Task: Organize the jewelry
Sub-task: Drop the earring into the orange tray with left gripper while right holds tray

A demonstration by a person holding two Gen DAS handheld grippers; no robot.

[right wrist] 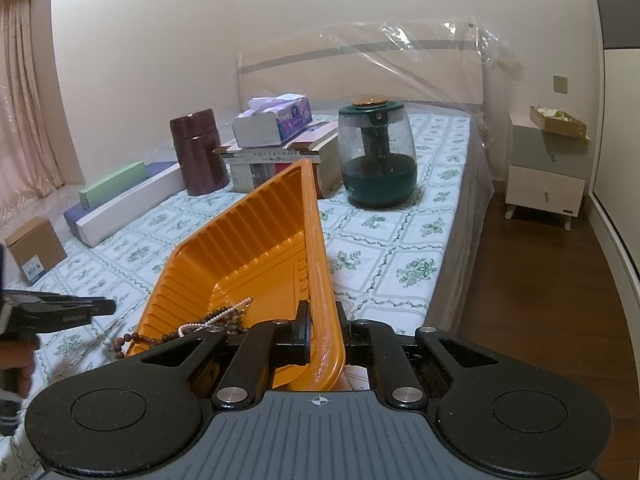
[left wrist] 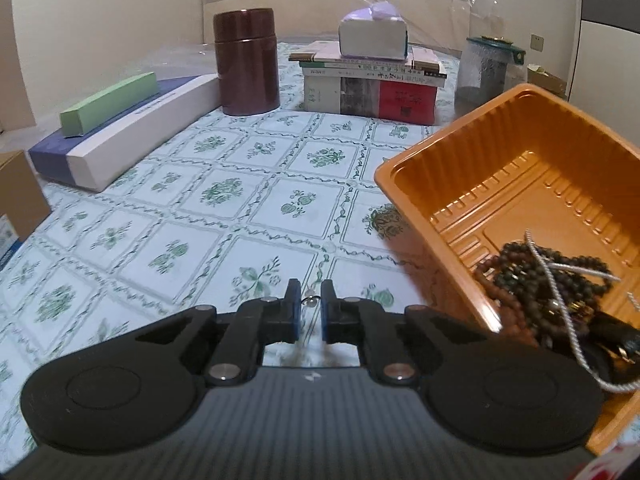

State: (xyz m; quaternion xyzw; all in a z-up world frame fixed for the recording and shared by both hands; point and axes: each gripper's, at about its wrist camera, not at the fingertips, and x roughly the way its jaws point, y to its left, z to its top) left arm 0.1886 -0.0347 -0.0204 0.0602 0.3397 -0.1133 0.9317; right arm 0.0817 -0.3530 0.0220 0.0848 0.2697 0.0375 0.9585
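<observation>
An orange plastic tray (left wrist: 532,168) is tilted up off the bed, with dark bead strings and a silver chain (left wrist: 560,280) piled at its low end. My right gripper (right wrist: 322,320) is shut on the tray's rim (right wrist: 320,280) and holds it tilted; brown beads (right wrist: 132,340) hang over its lower edge. My left gripper (left wrist: 307,300) hovers low over the patterned sheet, left of the tray, its jaws a little apart around a small ring with a pale bead (left wrist: 311,300). It also shows at the left edge of the right wrist view (right wrist: 100,307).
At the back stand a brown canister (left wrist: 246,62), a stack of books with a tissue box (left wrist: 372,76), and a green humidifier (right wrist: 376,156). A long white box with a green box on top (left wrist: 120,128) lies left. A cardboard box (right wrist: 34,248) sits far left. The bed edge drops off on the right (right wrist: 460,240).
</observation>
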